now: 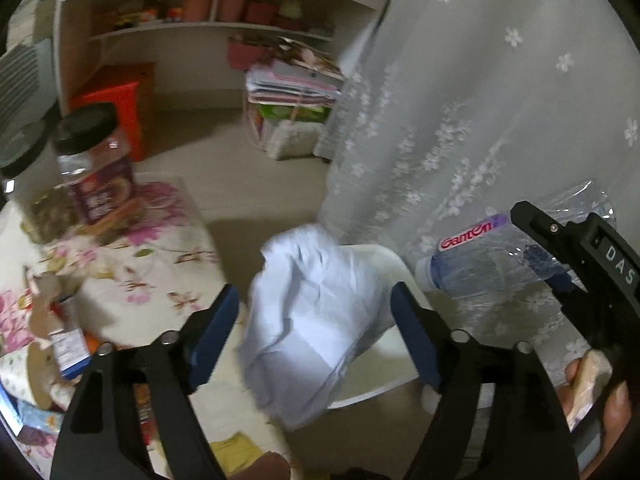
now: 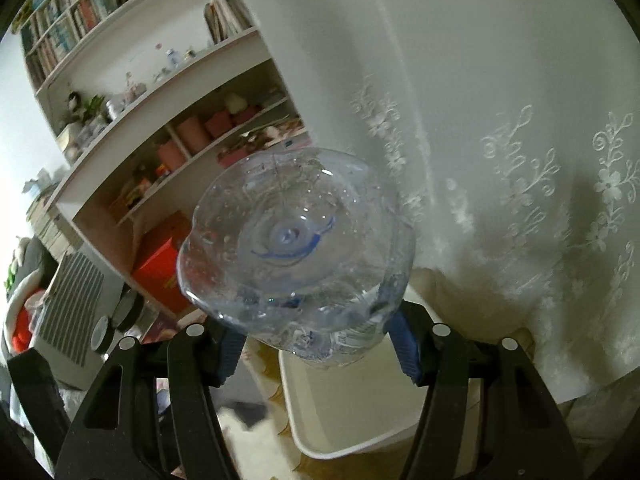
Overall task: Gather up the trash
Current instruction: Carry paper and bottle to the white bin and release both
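A crumpled white sheet of paper (image 1: 312,312) hangs between the blue pads of my left gripper (image 1: 316,336). The jaws stand wide and neither pad presses on it. Below it is a white bin (image 1: 386,258), partly covered by the paper. My right gripper (image 2: 316,344) is shut on a clear plastic water bottle (image 2: 296,240), whose base faces the camera, above the same white bin (image 2: 348,450). In the left wrist view the bottle (image 1: 472,264) with its "Ganten" label lies level in the right gripper (image 1: 548,256), cap towards the bin. A hand (image 1: 592,384) holds that gripper.
A table with a floral cloth (image 1: 152,264) at the left carries a black-lidded jar (image 1: 92,160) and several wrappers. A white embroidered curtain (image 1: 480,100) hangs right behind the bin. Further back stand a shelf unit (image 1: 200,28), a red stool (image 1: 120,96) and a paper stack (image 1: 292,92).
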`<control>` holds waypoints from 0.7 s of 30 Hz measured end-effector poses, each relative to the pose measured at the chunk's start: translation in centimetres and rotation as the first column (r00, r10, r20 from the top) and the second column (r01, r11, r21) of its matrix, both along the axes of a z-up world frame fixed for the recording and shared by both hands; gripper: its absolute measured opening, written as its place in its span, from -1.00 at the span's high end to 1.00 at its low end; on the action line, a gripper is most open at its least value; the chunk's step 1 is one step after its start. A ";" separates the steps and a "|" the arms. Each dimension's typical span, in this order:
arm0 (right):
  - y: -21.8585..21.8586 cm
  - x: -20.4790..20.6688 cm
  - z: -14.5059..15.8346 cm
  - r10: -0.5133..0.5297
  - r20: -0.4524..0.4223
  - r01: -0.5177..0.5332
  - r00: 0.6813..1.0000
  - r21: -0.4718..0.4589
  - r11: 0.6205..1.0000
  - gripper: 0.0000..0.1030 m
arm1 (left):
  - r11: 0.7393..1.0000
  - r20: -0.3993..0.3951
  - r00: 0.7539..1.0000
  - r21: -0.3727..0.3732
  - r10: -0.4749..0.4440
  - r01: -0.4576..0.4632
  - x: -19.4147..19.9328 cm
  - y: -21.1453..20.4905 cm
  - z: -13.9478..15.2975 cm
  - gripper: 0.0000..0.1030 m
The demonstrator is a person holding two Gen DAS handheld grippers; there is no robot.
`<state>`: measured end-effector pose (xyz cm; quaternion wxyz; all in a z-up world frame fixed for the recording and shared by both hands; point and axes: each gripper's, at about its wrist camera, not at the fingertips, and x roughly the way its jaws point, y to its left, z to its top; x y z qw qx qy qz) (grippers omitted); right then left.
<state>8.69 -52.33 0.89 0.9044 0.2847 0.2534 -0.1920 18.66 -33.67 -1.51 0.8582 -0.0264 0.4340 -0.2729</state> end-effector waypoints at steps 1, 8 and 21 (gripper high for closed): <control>-0.4 0.1 -0.1 -0.004 0.000 0.004 1.000 0.005 1.000 -0.15 | 1.000 0.000 1.000 -0.001 -0.001 0.001 0.0 -0.2 0.1 -0.56; -1.0 0.7 -1.0 -0.011 -0.018 0.011 1.000 0.014 1.000 -0.15 | 0.999 0.023 0.999 0.027 0.034 -0.035 0.1 0.7 -0.3 -0.58; 1.0 3.8 -3.8 0.018 -0.175 -0.024 0.984 -0.030 0.999 -0.62 | 0.992 0.003 0.995 0.066 0.103 -0.103 -0.4 5.2 -2.1 -0.58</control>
